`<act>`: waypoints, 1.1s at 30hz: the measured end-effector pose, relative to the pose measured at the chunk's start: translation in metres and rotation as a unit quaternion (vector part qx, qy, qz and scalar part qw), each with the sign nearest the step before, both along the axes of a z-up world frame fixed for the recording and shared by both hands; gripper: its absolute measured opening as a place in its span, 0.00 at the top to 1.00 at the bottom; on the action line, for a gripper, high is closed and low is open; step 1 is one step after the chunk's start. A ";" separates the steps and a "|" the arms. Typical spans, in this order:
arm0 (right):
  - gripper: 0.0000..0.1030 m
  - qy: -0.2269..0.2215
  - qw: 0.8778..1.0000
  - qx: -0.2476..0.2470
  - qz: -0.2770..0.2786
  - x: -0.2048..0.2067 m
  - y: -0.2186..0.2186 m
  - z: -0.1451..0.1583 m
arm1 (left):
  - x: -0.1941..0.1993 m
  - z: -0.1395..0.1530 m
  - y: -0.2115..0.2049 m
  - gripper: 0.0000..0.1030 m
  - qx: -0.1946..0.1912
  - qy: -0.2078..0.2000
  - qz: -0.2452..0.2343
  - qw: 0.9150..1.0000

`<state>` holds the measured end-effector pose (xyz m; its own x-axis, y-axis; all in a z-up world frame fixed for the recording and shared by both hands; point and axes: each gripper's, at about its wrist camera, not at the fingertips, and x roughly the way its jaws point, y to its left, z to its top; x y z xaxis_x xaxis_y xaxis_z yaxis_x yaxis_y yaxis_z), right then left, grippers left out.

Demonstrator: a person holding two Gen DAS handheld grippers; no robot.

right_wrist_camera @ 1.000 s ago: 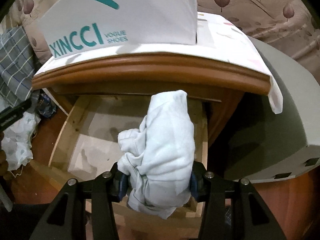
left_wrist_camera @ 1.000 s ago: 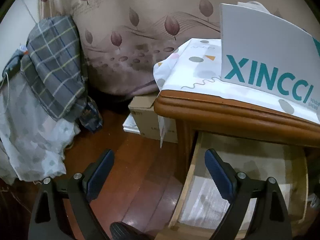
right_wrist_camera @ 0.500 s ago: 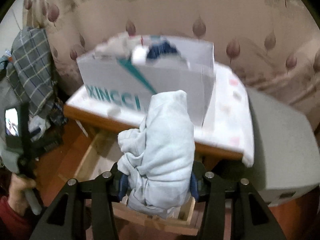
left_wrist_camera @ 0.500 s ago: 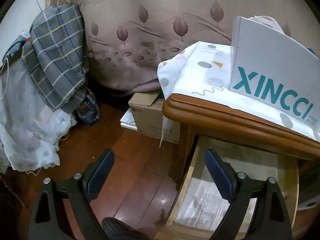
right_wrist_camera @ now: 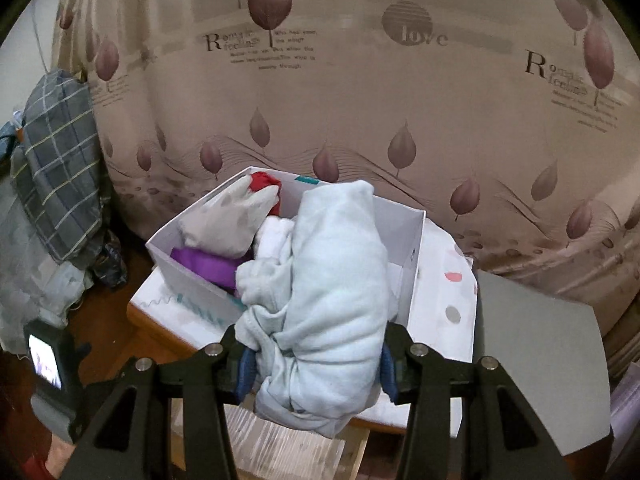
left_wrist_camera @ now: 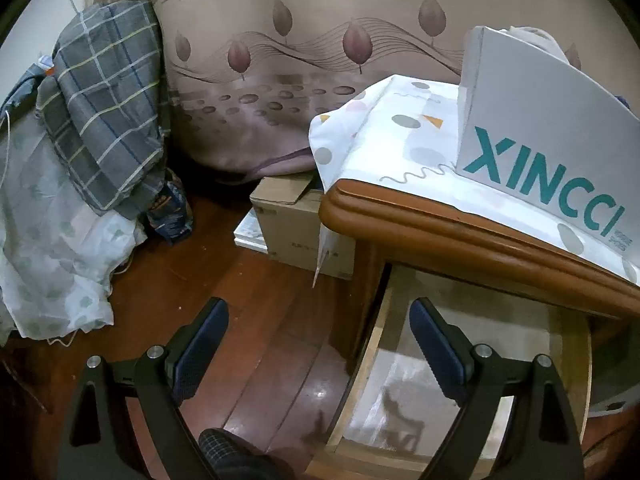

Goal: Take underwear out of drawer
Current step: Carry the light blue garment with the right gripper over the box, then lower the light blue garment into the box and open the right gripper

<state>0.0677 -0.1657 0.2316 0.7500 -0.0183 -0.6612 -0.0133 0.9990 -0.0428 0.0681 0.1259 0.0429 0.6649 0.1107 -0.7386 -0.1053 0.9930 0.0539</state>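
Underwear [right_wrist_camera: 332, 296], a pale blue roll, sits clamped between the right gripper [right_wrist_camera: 314, 364] jaws at lower centre, long axis pointing away along the fingers, lifted above the white shoe box [right_wrist_camera: 414, 256] holding other bundled garments. Left gripper [left_wrist_camera: 318, 346] jaws gape wide, holding nothing, beside the open drawer [left_wrist_camera: 576, 360], lower right, apparently bare.

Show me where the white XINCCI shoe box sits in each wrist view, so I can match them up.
Left wrist: the XINCCI shoe box stands at upper right on the patterned cloth covering the cabinet top, printed side facing the camera.
Right wrist: the same box is at centre, seen from above, open top full of clothes, partly behind the pale underwear clamped in the right gripper.
Shared landmark: the grey plaid fabric at far left in both.
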 end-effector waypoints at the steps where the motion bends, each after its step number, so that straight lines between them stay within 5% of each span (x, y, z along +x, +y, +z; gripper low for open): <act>1: 0.53 0.006 1.000 0.003 -0.001 0.010 -0.002 0.001 | 0.000 0.000 0.001 0.12 -0.001 0.001 0.000 1.000; 19: 0.53 0.088 0.996 0.013 0.025 0.110 0.044 -0.045 | 0.002 -0.001 0.006 0.12 -0.004 0.010 0.003 1.000; 33: 0.50 0.112 0.992 -0.050 -0.020 0.141 0.041 -0.089 | 0.003 -0.001 0.007 0.12 -0.003 0.013 -0.006 1.000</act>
